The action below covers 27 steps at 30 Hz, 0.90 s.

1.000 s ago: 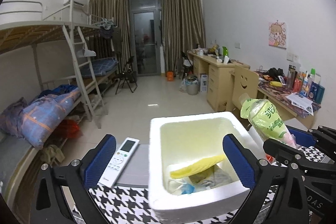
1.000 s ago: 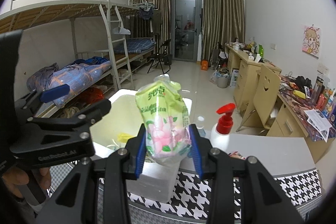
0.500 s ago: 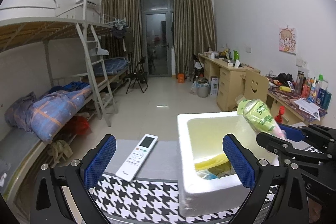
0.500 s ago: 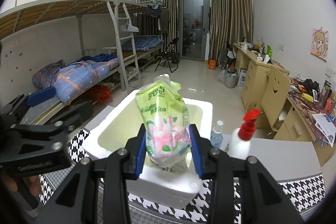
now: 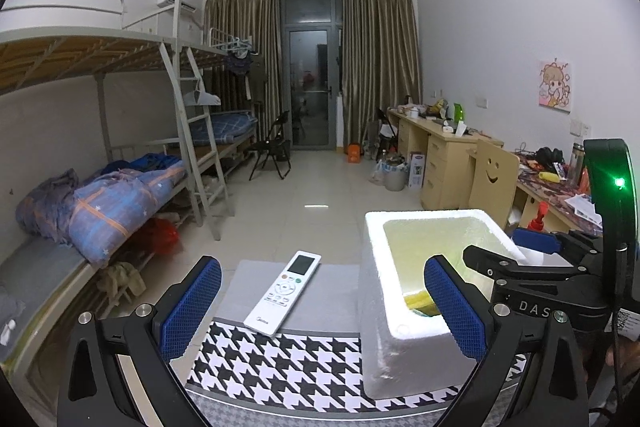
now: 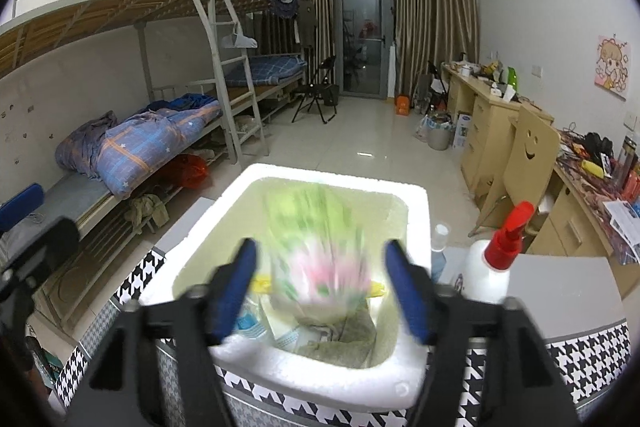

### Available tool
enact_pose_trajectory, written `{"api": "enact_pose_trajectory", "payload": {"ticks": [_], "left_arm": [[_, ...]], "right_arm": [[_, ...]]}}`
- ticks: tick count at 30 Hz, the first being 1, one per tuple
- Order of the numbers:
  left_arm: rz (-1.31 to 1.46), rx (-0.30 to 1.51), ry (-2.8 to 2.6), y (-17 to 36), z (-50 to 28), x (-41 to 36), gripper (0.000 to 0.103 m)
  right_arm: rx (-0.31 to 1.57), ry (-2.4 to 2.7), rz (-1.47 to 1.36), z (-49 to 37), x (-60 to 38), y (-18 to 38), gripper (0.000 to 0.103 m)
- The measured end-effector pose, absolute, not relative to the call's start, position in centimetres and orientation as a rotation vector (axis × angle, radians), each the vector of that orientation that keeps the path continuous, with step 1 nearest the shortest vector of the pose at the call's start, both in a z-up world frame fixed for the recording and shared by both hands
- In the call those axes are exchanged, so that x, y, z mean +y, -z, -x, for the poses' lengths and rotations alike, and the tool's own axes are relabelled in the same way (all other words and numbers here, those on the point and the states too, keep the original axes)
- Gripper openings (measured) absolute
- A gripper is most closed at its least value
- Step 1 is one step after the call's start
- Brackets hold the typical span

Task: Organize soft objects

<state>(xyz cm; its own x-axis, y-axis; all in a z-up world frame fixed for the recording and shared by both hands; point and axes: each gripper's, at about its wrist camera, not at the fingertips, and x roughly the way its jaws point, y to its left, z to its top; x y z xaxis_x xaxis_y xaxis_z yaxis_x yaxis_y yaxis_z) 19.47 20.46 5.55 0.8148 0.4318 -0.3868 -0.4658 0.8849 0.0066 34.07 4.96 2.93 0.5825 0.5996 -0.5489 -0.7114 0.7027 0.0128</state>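
**Mia:** What is the biggest thing on the table [image 5: 256,269]?

**Ben:** The white foam box [image 6: 308,373]. It is square with thick, bumpy walls and an open top. It sits on a cloth [image 5: 304,359] with a black and white zigzag check. Past the cloth, the table top is smooth and grey.

**Mia:** Where is the soft bag?

**Ben:** The green and pink bag [image 6: 320,247] is over the inside of the box, between the two blue pads. It looks shiny and crinkly, but it is all blurry. The pads do not touch it.

**Mia:** So what is the right gripper [image 6: 322,285] doing?

**Ben:** Its jaws have just been opening. They stand wide apart, with the bag loose in the gap.

**Mia:** And the left gripper [image 5: 322,303]?

**Ben:** Its jaws are wide apart too, and nothing is between them. Its pads [image 5: 192,303] are blue with a tiny grid of bumps.

**Mia:** What else is in the box?

**Ben:** A crumpled greenish cloth [image 6: 344,339] at the bottom and a long yellow thing [image 6: 262,283] lying flat.

**Mia:** And the smaller things?

**Ben:** A white spray bottle [image 6: 494,267] with a red top stands just beside the box. A long, flat white remote [image 5: 284,291] with little round buttons lies on the other side.
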Motion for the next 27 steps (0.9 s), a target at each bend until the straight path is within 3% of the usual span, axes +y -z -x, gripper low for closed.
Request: {"api": "enact_pose_trajectory", "payload": {"ticks": [10, 16, 27], "left_arm": [[0.100, 0.388, -0.466, -5.8, -19.2, 19.9, 0.102], [0.101, 0.382, -0.450, -6.0, -17.8, 18.7, 0.102], [0.086, 0.349, -0.426, -6.9, -13.4, 15.9, 0.102]], "right_arm": [[0.538, -0.773, 0.230, -32.2, 3.6, -3.6, 0.080], [0.506, -0.747, 0.207, -30.5, 2.0, -4.6, 0.098], [0.462, -0.744, 0.197, -26.5, -1.0, -5.7, 0.098]]}}
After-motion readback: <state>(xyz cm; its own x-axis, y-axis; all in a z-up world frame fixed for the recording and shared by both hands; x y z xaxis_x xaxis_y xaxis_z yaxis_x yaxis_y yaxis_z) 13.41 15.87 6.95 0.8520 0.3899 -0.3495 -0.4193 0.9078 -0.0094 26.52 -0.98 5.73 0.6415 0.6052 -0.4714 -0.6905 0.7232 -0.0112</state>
